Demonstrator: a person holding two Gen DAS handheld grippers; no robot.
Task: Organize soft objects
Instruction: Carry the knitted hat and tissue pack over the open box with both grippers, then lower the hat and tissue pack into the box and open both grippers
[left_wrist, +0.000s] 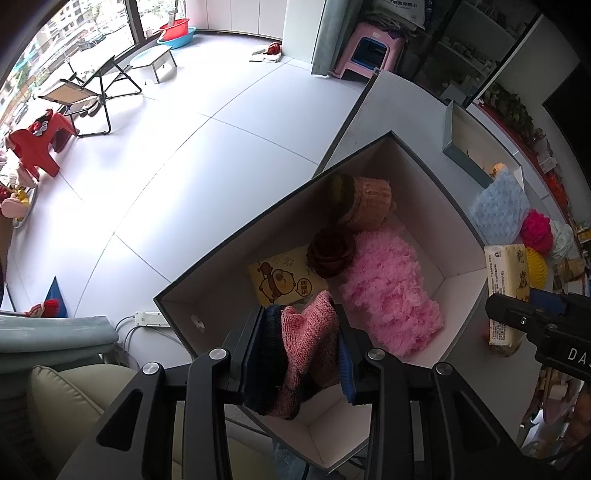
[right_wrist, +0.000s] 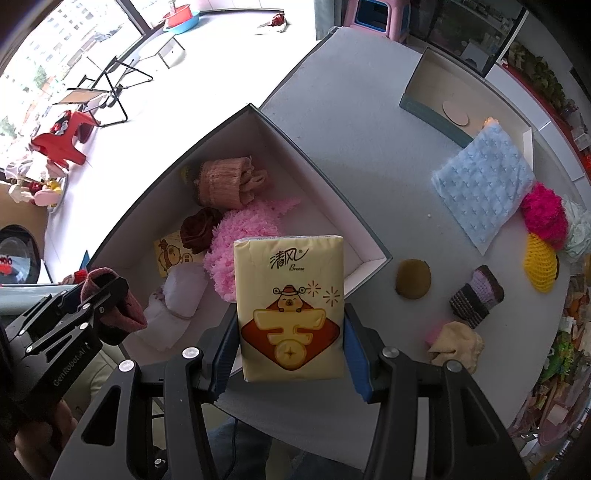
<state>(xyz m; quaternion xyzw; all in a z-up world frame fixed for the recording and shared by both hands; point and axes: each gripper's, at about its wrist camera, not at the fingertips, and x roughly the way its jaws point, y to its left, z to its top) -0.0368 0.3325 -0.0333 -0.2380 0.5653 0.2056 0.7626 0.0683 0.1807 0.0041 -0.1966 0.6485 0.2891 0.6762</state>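
My left gripper (left_wrist: 301, 354) is shut on a pink and navy knitted sock (left_wrist: 295, 354) and holds it over the near corner of the open storage box (left_wrist: 417, 158). In the right wrist view it (right_wrist: 110, 310) sits at the box's near left. My right gripper (right_wrist: 290, 332) is shut on a yellow tissue pack (right_wrist: 290, 306), held upright over the box's near right rim (right_wrist: 373, 258). The pack shows in the left wrist view (left_wrist: 506, 291) too. In the box lie a fluffy pink cloth (left_wrist: 388, 291), a dark red knit (left_wrist: 328, 256), a peach knit (left_wrist: 369, 203) and another yellow tissue pack (left_wrist: 284, 278).
On the grey table (right_wrist: 369, 129) right of the box lie a blue pillow (right_wrist: 484, 184), a magenta pompom (right_wrist: 545, 214), a yellow knit (right_wrist: 541, 264), an olive pad (right_wrist: 413, 278), a striped purple knit (right_wrist: 476, 297), a beige cloth (right_wrist: 456, 345). A shallow tray (right_wrist: 436, 114) stands behind.
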